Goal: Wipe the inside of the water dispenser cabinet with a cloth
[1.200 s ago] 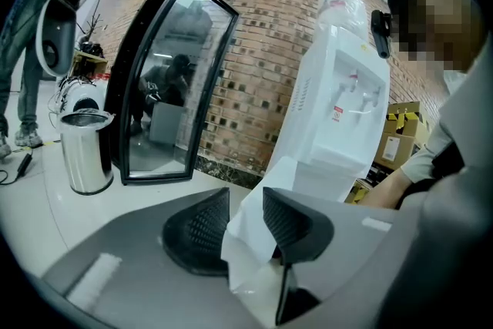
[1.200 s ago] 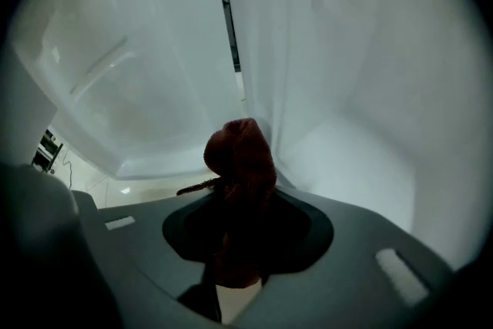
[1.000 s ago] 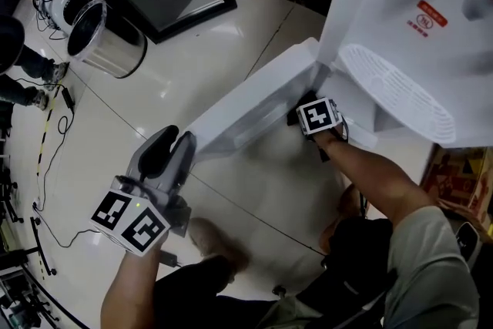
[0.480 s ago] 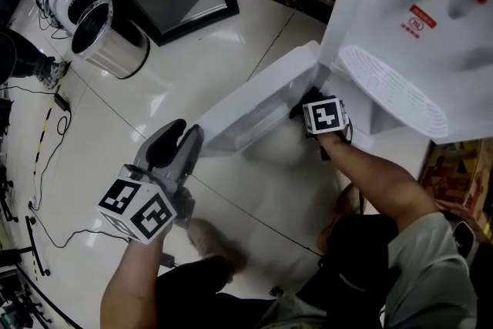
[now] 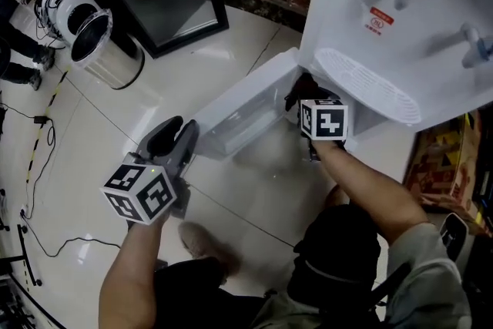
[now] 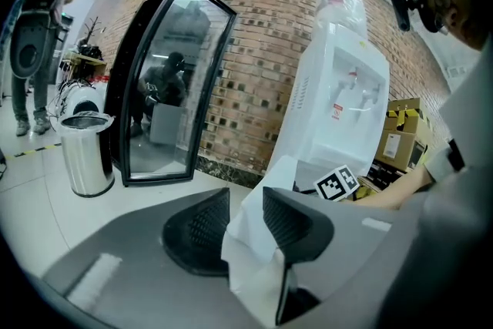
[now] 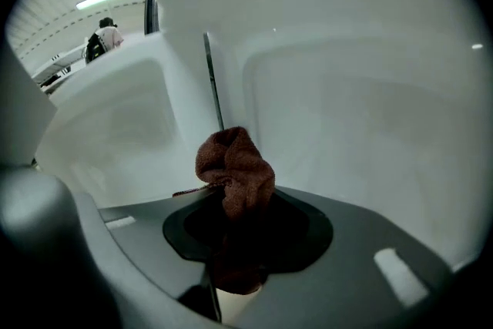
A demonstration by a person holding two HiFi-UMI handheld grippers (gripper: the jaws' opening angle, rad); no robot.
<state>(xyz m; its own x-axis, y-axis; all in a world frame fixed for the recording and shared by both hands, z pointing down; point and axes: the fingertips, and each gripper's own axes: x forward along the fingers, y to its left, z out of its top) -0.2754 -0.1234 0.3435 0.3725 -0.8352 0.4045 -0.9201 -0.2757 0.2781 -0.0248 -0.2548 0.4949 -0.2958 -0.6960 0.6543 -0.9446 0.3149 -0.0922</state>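
Entry one: left gripper [image 6: 245, 196], nipped on door [image 6: 254, 273] edge (we judge, propping it open). Entry two: right gripper [image 7: 235, 206], clamping cloth [image 7: 235, 160] inside cabinet [image 7: 370, 104].

Dim, fisheye-warped — glossy floor glare

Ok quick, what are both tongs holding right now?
Left tongs: closed on the edge of the white cabinet door.
Right tongs: closed on the brown cloth.
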